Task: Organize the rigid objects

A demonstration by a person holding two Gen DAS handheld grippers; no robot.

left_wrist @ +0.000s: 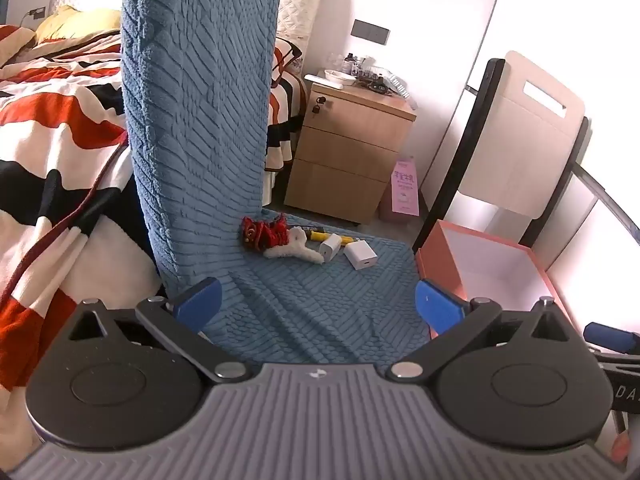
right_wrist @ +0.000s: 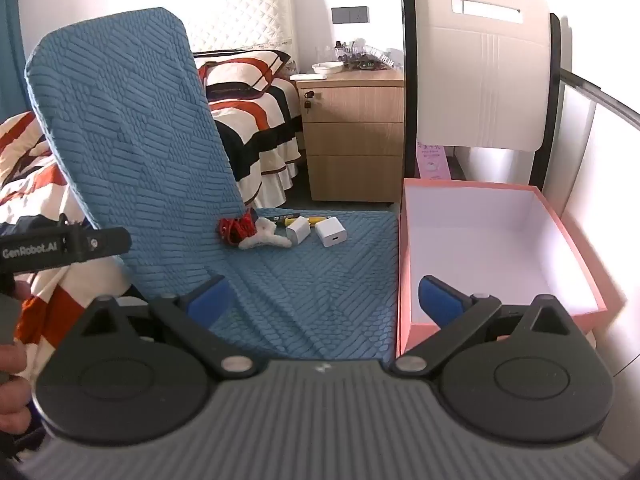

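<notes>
Left wrist view crops the pink box (left_wrist: 480, 256) and half-hides a yellow tool (left_wrist: 316, 235) behind two white chargers (left_wrist: 360, 255) on the blue seat (left_wrist: 320, 292); right view shows its whole interior; both grippers (left_wrist: 318, 304) (right_wrist: 326, 296) gape, empty.

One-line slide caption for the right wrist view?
Open right gripper faces two white chargers beside empty pink box.

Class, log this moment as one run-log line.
left gripper: open, empty | right gripper: open, empty | chargers, red item on blue seat | pink box: empty
</notes>
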